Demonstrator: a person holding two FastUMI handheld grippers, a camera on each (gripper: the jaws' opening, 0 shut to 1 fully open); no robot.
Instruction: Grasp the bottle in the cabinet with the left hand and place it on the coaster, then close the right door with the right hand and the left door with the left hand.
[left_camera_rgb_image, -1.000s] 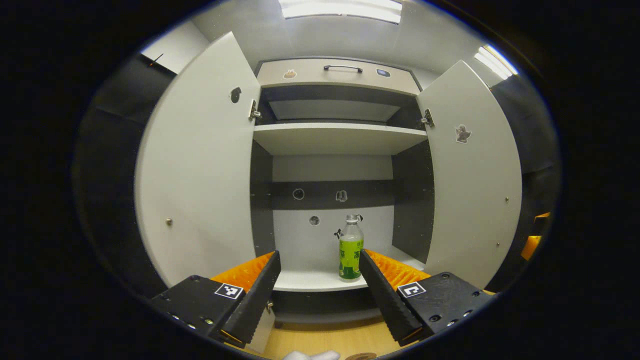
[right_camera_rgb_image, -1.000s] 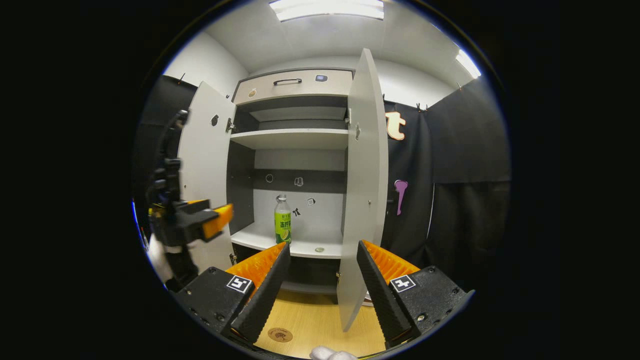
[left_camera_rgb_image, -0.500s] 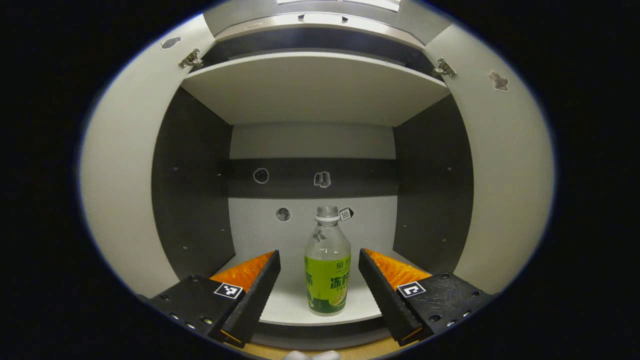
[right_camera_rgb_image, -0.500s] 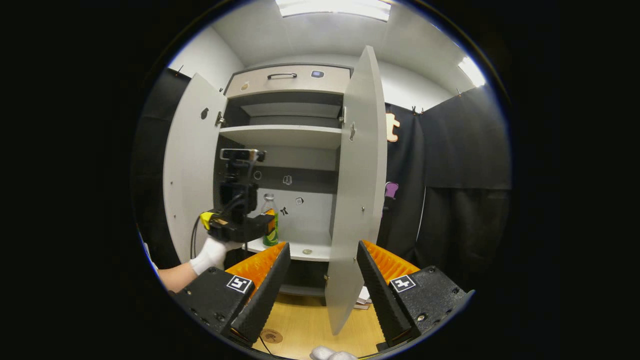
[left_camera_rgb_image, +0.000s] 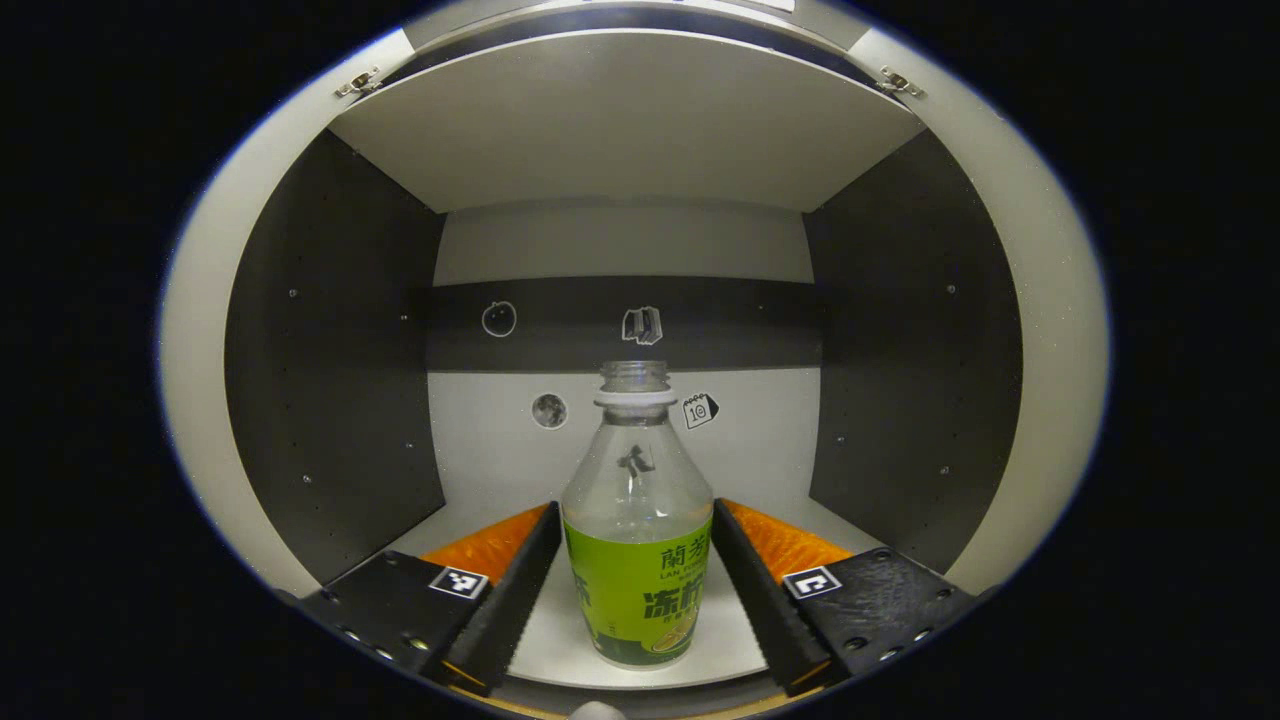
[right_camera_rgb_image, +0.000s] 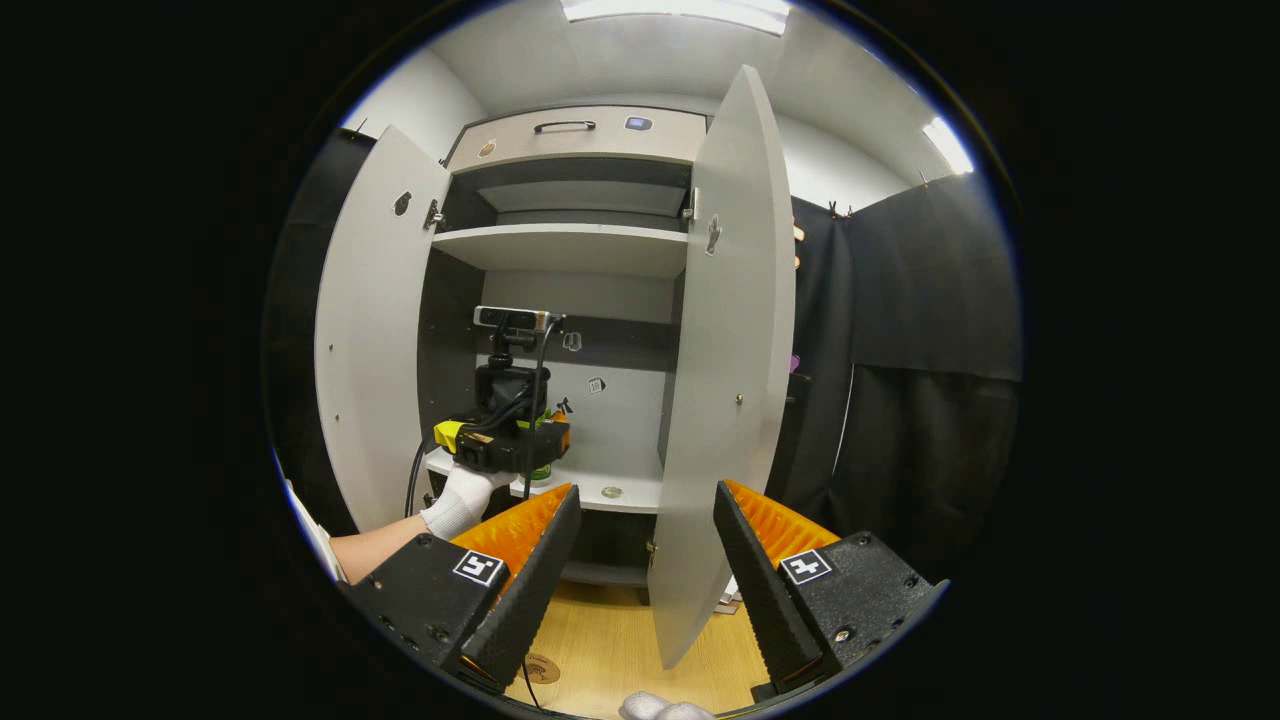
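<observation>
Moved in since half a second ago: left gripper (left_camera_rgb_image: 636, 585) now deep in the cabinet (left_camera_rgb_image: 330, 330), bottle (left_camera_rgb_image: 638, 530) much larger in the left gripper view and standing between the spread fingers (left_camera_rgb_image: 505, 605), close to both but whether touching cannot be told. Upright on the lower shelf (left_camera_rgb_image: 545, 640), uncapped, clear above a green label. Small stickers (left_camera_rgb_image: 640, 325) on the back wall behind it. Underside of the upper shelf (left_camera_rgb_image: 620, 130) overhead, hinges at the top corners.

From the right gripper view: left gripper (right_camera_rgb_image: 505, 445) seen from behind, held by a white-gloved hand (right_camera_rgb_image: 462, 500) at the lower shelf (right_camera_rgb_image: 610, 492), a sliver of green bottle (right_camera_rgb_image: 541, 470) just past it. Both doors wide open, left door (right_camera_rgb_image: 365, 330) swung outward, right door (right_camera_rgb_image: 725, 380) edge-on near centre. Right gripper (right_camera_rgb_image: 640, 560) held back from the cabinet, fingers (right_camera_rgb_image: 530, 580) spread wide, holding nothing, above a wooden floor (right_camera_rgb_image: 610, 650). Round coaster (right_camera_rgb_image: 541, 668) flat on that floor, partly behind the near finger. Drawer (right_camera_rgb_image: 580, 135) with a dark handle across the cabinet top.
</observation>
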